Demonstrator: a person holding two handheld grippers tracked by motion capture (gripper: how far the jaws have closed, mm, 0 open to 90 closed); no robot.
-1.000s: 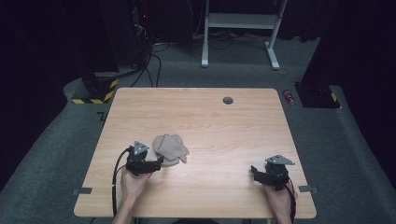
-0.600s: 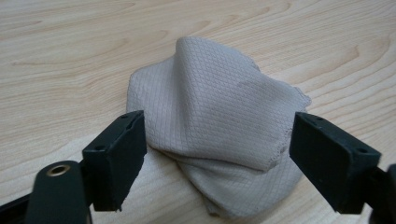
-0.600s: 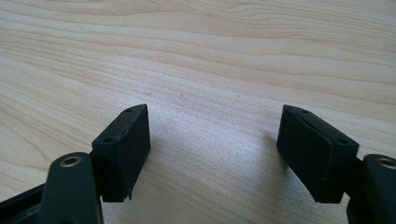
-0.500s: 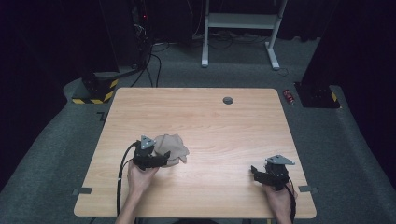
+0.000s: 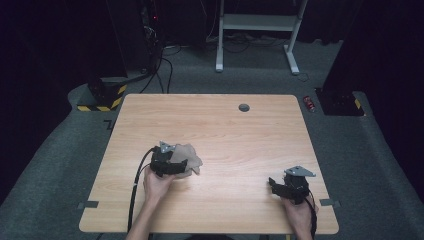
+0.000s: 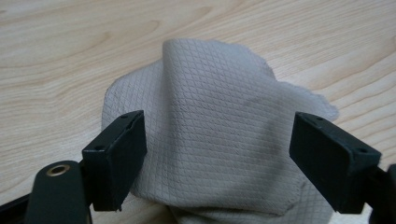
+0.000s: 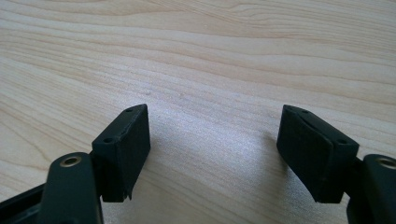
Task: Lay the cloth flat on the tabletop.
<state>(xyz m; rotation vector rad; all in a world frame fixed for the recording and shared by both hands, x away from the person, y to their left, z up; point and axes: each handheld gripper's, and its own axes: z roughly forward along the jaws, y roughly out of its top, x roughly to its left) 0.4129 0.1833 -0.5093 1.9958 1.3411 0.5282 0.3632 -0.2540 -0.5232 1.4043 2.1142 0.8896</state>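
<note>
1. Lying crumpled on the wooden table, the beige cloth sits in the left half of the tabletop, toward the person's side.
2. Seen from the left gripper view, the cloth has a fine diamond weave and rises in a soft folded hump, with a frayed edge at its far right.
3. The left gripper is at the near-left edge of the cloth, held in the person's left hand.
4. Its jaws stand wide apart, one on each side of the hump; in its own view the left gripper has nothing clamped, and the cloth fills the gap between the jaws.
5. The right gripper rests low over bare wood near the table's front right corner, well apart from the cloth, held by the right hand.
6. In its own view the right gripper is also wide open, with bare table between its jaws.
</note>
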